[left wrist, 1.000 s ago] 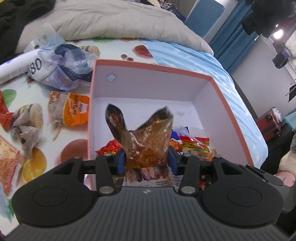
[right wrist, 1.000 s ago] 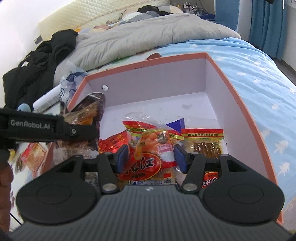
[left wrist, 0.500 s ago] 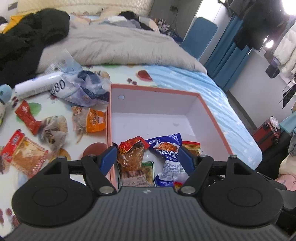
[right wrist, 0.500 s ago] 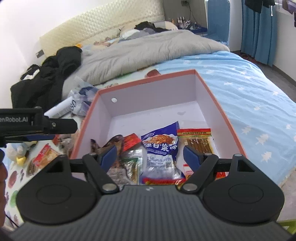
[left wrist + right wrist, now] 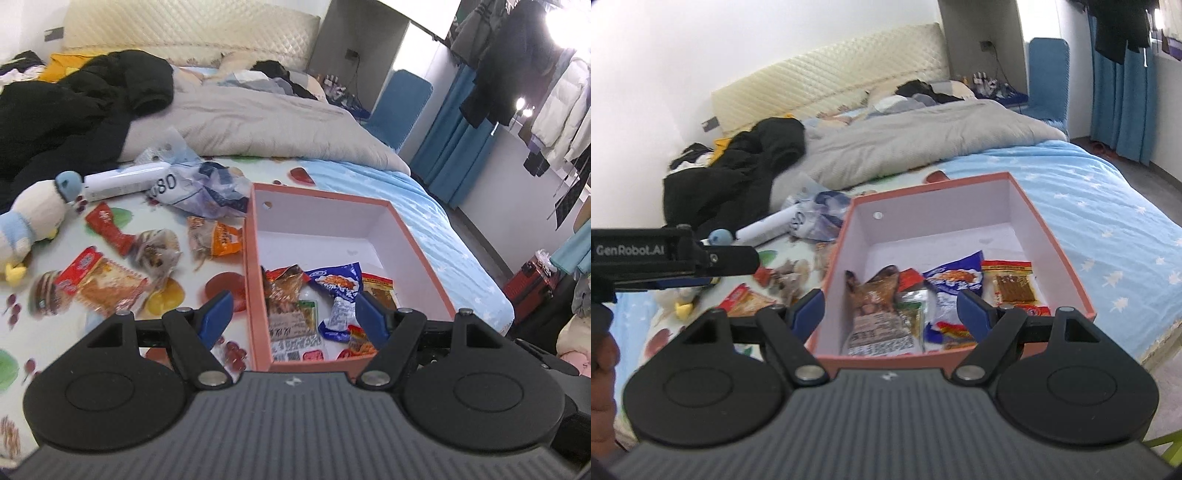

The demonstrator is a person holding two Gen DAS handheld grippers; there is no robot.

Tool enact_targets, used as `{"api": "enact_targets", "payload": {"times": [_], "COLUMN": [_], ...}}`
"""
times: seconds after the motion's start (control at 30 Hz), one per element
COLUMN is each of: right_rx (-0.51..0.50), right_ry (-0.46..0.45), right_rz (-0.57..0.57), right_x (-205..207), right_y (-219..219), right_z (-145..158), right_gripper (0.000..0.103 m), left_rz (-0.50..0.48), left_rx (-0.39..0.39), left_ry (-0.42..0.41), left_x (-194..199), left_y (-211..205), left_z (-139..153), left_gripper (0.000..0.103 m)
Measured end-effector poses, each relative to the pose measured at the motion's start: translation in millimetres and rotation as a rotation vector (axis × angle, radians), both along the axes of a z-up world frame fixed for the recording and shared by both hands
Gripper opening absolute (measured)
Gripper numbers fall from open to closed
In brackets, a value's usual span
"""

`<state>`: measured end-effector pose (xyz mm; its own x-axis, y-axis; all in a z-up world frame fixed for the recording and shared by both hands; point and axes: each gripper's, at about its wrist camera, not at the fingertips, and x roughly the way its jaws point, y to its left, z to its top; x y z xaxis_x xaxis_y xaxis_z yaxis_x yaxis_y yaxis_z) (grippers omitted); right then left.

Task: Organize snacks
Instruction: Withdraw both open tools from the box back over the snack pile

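An open pink box (image 5: pixel 421 254) (image 5: pixel 1052 251) lies on the bed with several snack packets at its near end, among them a brown packet (image 5: pixel 282 290) (image 5: pixel 875 291) and a blue packet (image 5: pixel 338 284) (image 5: pixel 955 280). More snacks lie loose on the fruit-print cloth left of the box: an orange packet (image 5: pixel 218 238), a clear brown one (image 5: pixel 155 251) and red ones (image 5: pixel 105 223). My left gripper (image 5: pixel 293 314) is open and empty, raised above the box's near left corner. My right gripper (image 5: pixel 890 310) is open and empty above the box's near end.
A plush toy (image 5: pixel 29 218), a white tube (image 5: pixel 125 181) and a crumpled plastic bag (image 5: pixel 207 188) lie beyond the loose snacks. A grey duvet (image 5: pixel 258 125) and black clothes (image 5: pixel 74 107) cover the far bed. The bed's edge drops off right of the box.
My left gripper opened and dropped the brown packet into the box; my right gripper opened and released the red packet. Both then pulled back and up from the box.
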<state>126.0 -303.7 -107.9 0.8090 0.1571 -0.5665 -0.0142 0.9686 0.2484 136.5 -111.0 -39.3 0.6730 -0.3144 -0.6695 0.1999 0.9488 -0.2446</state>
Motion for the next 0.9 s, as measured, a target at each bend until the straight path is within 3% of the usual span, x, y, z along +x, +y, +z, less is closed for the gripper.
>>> {"api": "enact_targets", "payload": {"times": [0.37, 0.5, 0.9], "right_rx": [-0.019, -0.007, -0.005], "right_ry": [-0.061, -0.066, -0.060], "right_rz": [0.075, 0.125, 0.264], "right_x": [-49, -63, -85], "right_y": [30, 41, 82], "right_z": [7, 3, -4], "right_gripper": [0.080, 0.080, 0.080], "left_rz": [0.103, 0.129, 0.205], "left_rx": [0.005, 0.040, 0.043], "left_ry": [-0.040, -0.043, -0.020], "left_x": [-81, -103, -129], "left_y": [50, 65, 100], "left_z": [-2, -7, -18], "left_gripper": [0.077, 0.077, 0.077]}}
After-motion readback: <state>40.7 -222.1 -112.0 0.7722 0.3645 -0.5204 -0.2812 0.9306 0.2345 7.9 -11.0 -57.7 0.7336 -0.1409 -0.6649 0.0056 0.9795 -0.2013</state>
